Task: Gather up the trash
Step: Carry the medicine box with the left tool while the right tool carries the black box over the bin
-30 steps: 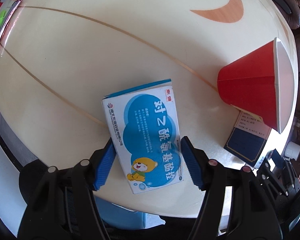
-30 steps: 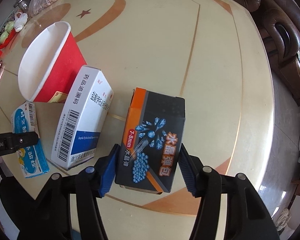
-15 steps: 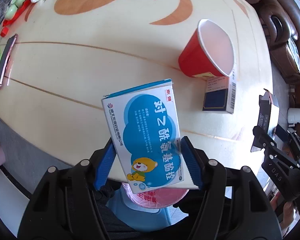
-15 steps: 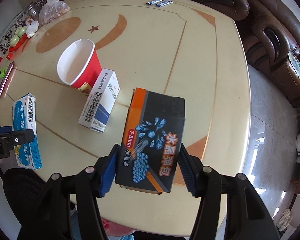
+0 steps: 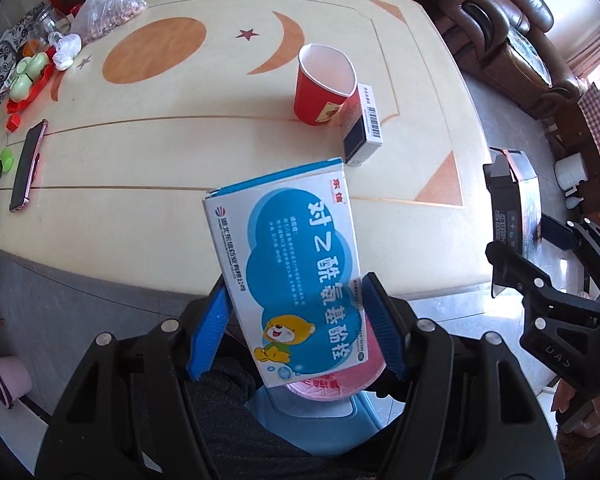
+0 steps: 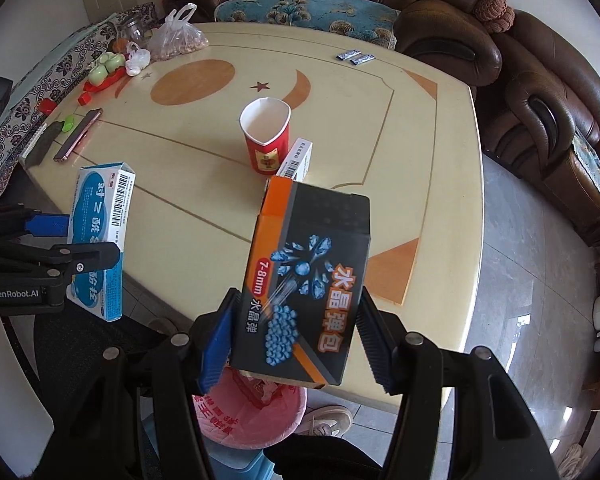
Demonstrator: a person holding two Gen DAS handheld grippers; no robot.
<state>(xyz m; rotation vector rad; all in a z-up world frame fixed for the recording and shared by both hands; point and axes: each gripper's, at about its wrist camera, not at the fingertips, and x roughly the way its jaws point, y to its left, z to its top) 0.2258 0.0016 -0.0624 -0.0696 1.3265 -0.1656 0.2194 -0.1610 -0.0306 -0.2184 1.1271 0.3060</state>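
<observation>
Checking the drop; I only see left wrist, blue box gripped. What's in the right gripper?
Observer: The right gripper is shut on a black and orange box printed with blue beads.
Operator: Over the bin?
Observer: In the right wrist view its lower edge overlaps the pink-lined bin; height unclear.
Operator: Anything beside the bin?
Observer: A pale shoe on the floor, just right of it.

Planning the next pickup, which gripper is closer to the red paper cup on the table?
Hard to call. Left gripper, holding the blue medicine box, and right gripper, holding the black box, are both off the table edge, well short of the red paper cup.
</observation>
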